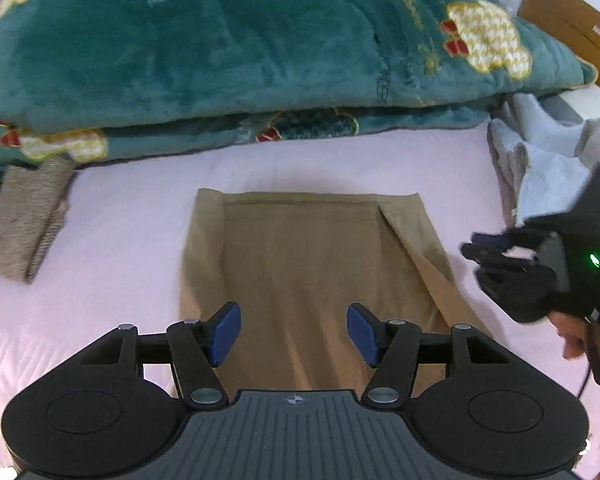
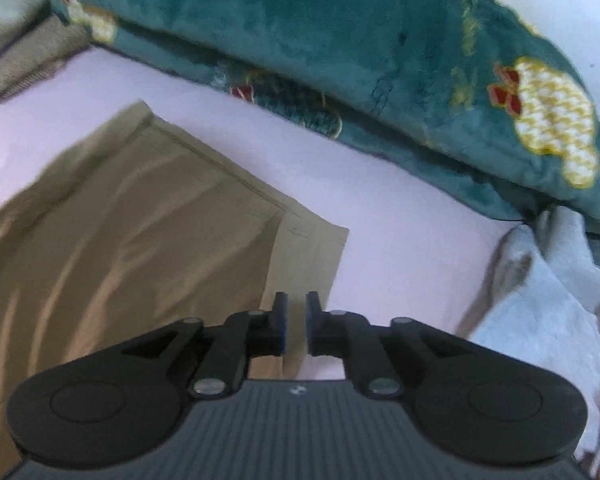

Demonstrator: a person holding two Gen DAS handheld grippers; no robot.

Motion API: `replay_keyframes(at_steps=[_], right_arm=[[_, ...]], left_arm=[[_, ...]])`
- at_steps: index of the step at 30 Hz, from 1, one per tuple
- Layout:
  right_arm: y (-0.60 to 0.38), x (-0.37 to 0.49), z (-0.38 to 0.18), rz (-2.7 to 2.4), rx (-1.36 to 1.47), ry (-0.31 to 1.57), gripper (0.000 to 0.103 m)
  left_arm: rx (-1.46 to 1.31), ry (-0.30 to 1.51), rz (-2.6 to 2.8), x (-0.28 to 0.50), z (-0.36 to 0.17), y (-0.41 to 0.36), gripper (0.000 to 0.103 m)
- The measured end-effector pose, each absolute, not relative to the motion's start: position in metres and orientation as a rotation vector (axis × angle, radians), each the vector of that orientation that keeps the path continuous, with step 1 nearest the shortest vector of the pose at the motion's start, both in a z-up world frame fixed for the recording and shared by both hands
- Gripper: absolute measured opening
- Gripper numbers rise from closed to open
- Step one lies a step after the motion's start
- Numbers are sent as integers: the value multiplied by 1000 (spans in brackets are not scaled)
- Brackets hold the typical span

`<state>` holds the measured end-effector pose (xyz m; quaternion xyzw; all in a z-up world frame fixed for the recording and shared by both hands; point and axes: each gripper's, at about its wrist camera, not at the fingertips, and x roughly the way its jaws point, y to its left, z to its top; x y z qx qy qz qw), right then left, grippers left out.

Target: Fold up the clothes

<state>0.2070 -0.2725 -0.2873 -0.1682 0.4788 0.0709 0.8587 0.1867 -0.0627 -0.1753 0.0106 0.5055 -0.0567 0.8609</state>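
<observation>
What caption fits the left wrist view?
Open left hand-held gripper above folded tan garment on pink bedsheet.

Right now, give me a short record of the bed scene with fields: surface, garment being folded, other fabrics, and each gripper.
surface: pale pink bed sheet
garment: tan folded cotton garment, lying flat, side edges turned in
behind: teal plush blanket with gold cloud patches, folded in a stack
left side: grey-brown ribbed knit cloth, folded
right side: light blue crumpled cloth pile
left gripper: jaws open over the garment, nothing held
right gripper: jaws nearly closed, empty, over the garment's right edge
</observation>
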Motion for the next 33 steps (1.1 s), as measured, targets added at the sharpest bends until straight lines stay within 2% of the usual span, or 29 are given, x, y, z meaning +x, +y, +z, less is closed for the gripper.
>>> replay_keyframes(at_steps=[5, 9, 13, 15, 17, 18, 19, 29, 33], right_arm=[[-255, 244, -335, 167, -372, 1041, 26], [-247, 257, -359, 169, -407, 1059, 43], [-249, 264, -370, 179, -391, 1095, 45], [-252, 271, -373, 192, -368, 1111, 43], [-253, 273, -374, 190, -364, 1117, 33], [-254, 274, -374, 195, -364, 1122, 13], [-255, 274, -375, 202, -365, 1127, 2], [-296, 261, -345, 112, -315, 1044, 1], [-334, 255, -345, 11, -295, 1068, 2]], left_arm=[[0, 1088, -116, 223, -215, -37, 61], [-14, 1112, -87, 242, -238, -33, 61], [-10, 1102, -94, 265, -253, -44, 61], [1, 1097, -111, 277, -260, -55, 61], [6, 1093, -130, 288, -266, -64, 61], [9, 1092, -139, 294, -269, -68, 61], [10, 1092, -148, 298, -271, -72, 61], [38, 1102, -184, 308, -272, -99, 61], [46, 1099, -191, 304, -268, -100, 61]])
